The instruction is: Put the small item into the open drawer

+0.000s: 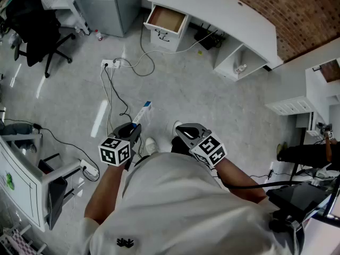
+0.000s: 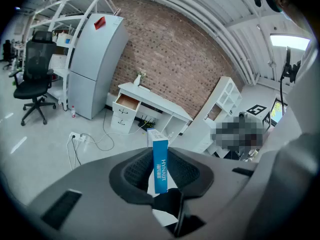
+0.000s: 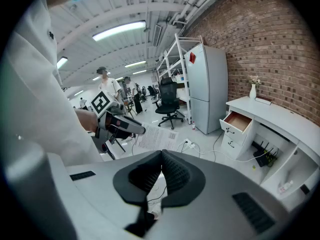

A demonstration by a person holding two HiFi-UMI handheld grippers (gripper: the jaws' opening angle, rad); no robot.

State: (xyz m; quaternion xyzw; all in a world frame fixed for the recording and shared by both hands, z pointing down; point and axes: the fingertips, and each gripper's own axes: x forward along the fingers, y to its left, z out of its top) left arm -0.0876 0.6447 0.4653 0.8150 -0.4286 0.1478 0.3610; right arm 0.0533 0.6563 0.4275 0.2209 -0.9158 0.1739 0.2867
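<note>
Nearest to the person and well apart from the open drawer (image 1: 166,19), the left claw (image 1: 135,127) pinches a small blue-and-white box (image 2: 160,166). The pads press on the box's two broad faces, and it stands upright between them with much of its length past the tips. The right claw (image 3: 161,171) is just beside the left one, equally far from the drawer, with its pads pressed together on nothing.

Between the person and the drawer the floor carries a white power strip (image 1: 110,64) and loose cables (image 1: 146,57) that trail toward the drawer's foot. Beyond them, the drawer sits pulled out of the white bench (image 1: 223,9) against the brick wall, its wooden bottom bare. A grey cabinet (image 1: 103,4) stands to the drawer's left.

The task's thing is held but the carry is not done. The main risk I see is the walk, because a foot caught in those cables could jolt the grip. The box is light card held only at one end, so it could also swing or slide out. Letting go early, short of the drawer's front edge, would drop it on the floor.
</note>
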